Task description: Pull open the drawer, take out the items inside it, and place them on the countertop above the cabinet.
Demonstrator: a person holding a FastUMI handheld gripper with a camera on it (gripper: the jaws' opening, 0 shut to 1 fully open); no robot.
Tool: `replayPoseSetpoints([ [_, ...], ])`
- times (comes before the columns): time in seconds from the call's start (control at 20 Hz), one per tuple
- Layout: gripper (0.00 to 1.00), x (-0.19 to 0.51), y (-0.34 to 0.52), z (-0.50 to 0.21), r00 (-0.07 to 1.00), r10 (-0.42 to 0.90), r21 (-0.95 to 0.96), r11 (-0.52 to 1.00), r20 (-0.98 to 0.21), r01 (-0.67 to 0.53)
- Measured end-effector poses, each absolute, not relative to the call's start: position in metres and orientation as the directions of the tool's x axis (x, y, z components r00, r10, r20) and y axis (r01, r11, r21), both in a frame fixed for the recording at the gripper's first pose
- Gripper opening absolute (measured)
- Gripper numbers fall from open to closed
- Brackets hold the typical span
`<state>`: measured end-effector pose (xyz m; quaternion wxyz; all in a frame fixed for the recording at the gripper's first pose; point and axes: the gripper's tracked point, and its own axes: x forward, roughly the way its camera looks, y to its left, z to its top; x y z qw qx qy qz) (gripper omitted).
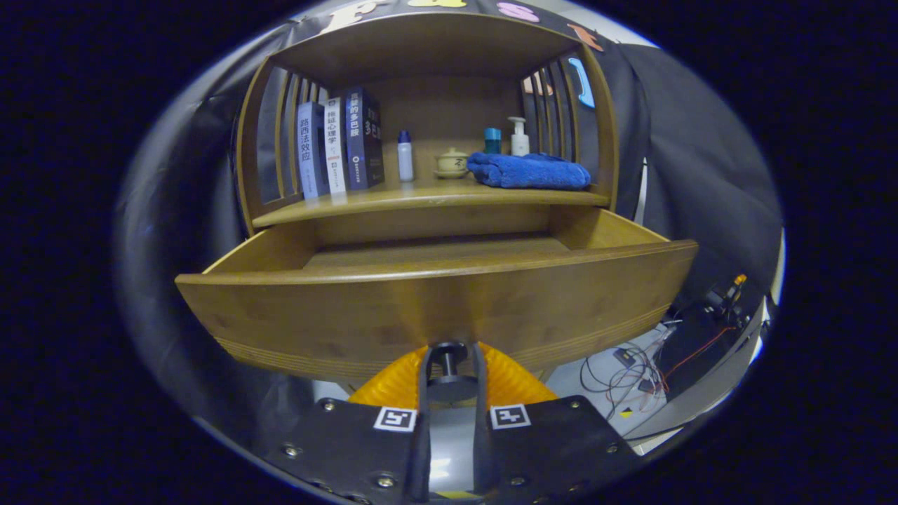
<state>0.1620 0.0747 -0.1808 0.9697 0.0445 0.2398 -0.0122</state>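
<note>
1. My claw is pinched down on the small dark round knob at the front of the wide wooden drawer, one finger on each side of its stem.
2. The drawer is slid well out of the wooden cabinet. Its long axis runs side to side across my view, and its front panel faces straight at me.
3. I can see a strip of bare wooden drawer floor over the front edge. What's lower down inside, I can't tell.
4. On the worktop above the drawer: a folded blue towel at the right, long side running left-right.
5. Behind the towel are a white pump bottle and a teal cup.
6. Mid-worktop sits a small cream lidded pot, with a slim white bottle with a blue cap beside it.
7. Three upright books stand at the left, spines facing me.
</note>
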Motion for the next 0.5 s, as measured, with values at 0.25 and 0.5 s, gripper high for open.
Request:
replayPoseSetpoints([
  [0.25, 0.01, 0.132, 0.025, -0.107, 0.967, -0.082, 0.147, 0.982, -0.240, 0.120],
  [0.5, 0.01, 0.087, -0.058, -0.090, 0.929, -0.250, 0.033, 0.963, -0.271, 0.269],
])
